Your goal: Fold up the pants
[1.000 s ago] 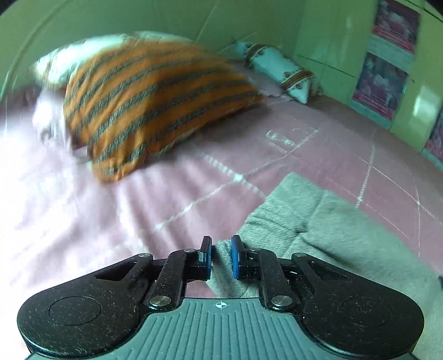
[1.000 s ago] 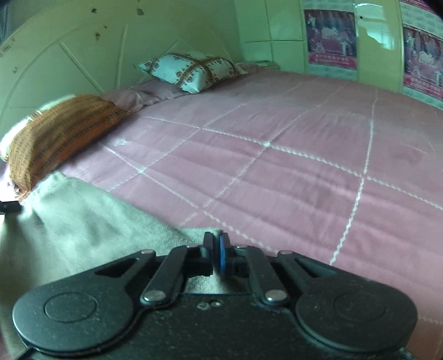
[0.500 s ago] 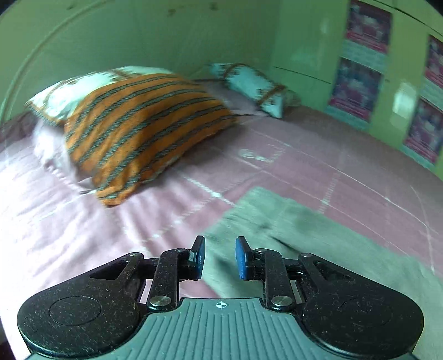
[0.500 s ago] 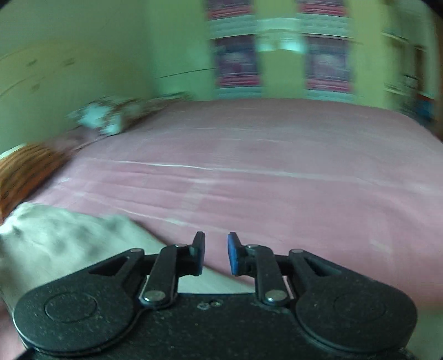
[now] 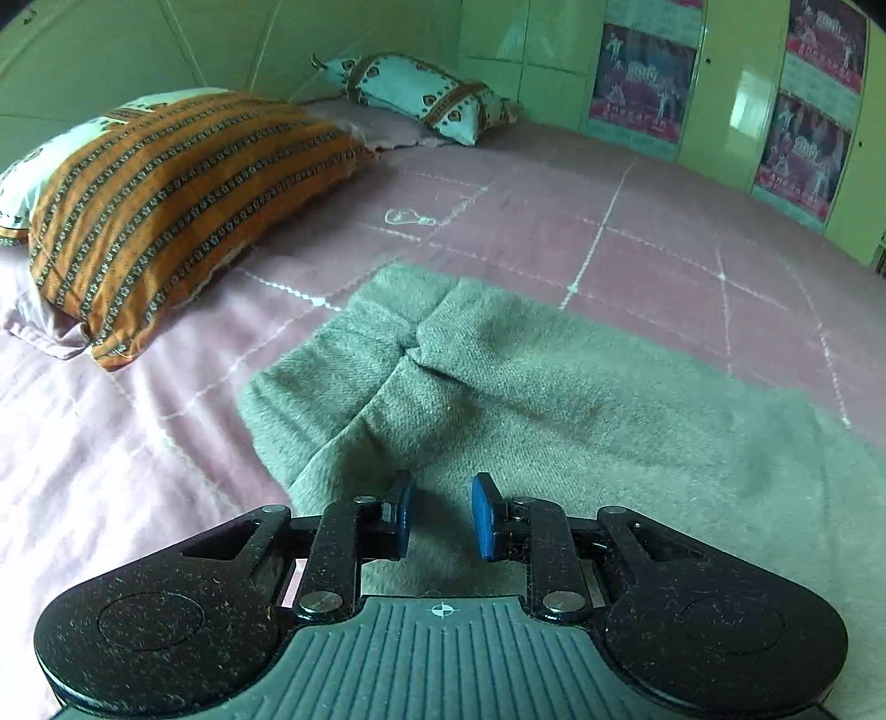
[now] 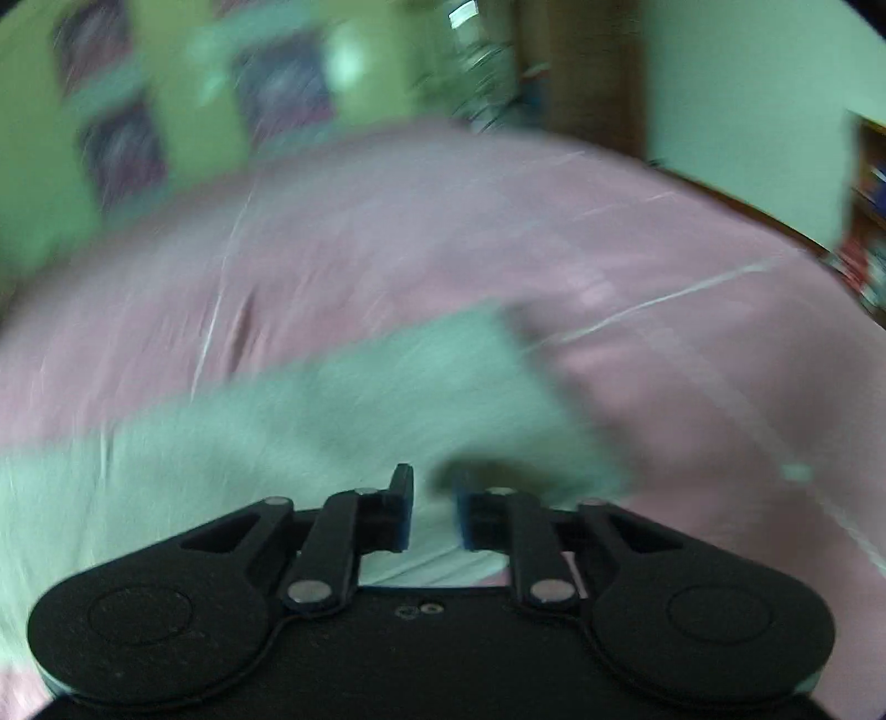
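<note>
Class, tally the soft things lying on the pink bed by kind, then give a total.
Pillows: 2, an orange striped pillow and a pale blue patterned pillow.
Grey woollen pants: 1.
Total: 3.

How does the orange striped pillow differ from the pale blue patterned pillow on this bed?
The orange striped pillow has dark stripes running along it; the pale blue patterned pillow has small heart-like motifs and brown bands. The orange one lies nearer the grey folded pants and looks larger; the blue one sits far back by the green headboard. Both rest on the pink quilted bedspread, untouched by either gripper.
</note>
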The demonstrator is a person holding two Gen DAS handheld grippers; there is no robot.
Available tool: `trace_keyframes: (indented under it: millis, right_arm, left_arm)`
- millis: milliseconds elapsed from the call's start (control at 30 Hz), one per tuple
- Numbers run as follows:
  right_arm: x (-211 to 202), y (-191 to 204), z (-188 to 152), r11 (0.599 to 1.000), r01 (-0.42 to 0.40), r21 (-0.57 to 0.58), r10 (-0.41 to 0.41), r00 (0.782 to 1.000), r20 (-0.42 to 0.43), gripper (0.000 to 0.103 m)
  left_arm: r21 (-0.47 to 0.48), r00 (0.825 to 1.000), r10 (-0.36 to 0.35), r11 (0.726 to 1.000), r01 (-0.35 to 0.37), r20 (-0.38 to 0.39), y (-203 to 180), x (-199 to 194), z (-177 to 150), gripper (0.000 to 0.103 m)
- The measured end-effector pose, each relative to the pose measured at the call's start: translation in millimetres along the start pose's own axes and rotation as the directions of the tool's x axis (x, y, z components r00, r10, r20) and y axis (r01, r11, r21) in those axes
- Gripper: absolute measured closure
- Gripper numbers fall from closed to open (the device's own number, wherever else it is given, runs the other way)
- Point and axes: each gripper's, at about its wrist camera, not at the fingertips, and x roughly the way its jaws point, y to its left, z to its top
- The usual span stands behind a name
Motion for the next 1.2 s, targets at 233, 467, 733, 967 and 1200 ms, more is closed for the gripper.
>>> trace_keyframes:
  millis: [233,467,733,967,1200]
  right_arm:
    - [-6,-93,-21,0.857,-0.155,0.491,0.181,0.983,-0.006,0.091]
    - [25,-103,-36,0.726,-0.236,0.646,0.279,0.96,0.037,0.078]
    - [9,-110,-35,0.684,-0.293,0.668,0.296,0.948,0.113,0.056]
    - [24,-100,-27,0.777,-0.244,0.58,0.289,0.957,0.015,0.098]
    - [22,-96,-29,0.882,-0.204,0.426,0.24,0.97,-0.033,0.097]
  left_arm:
    - [-0.017,0.999,-0.024,1.0,0.024,-0.023,-1,-3,-11,0.078]
    - [0.038,0.999,-0.044,0.998,0.045,-0.014,-15,-16,-24,0.046]
    - [0.038,0.998,-0.044,0.998,0.045,-0.033,-16,-10,-28,0.039]
    - [0.066,0.998,-0.03,0.997,0.033,-0.048,-20,-13,-28,0.038]
    - [0.115,0.998,-0.065,0.991,0.067,-0.02,-67,-49,-33,0.038]
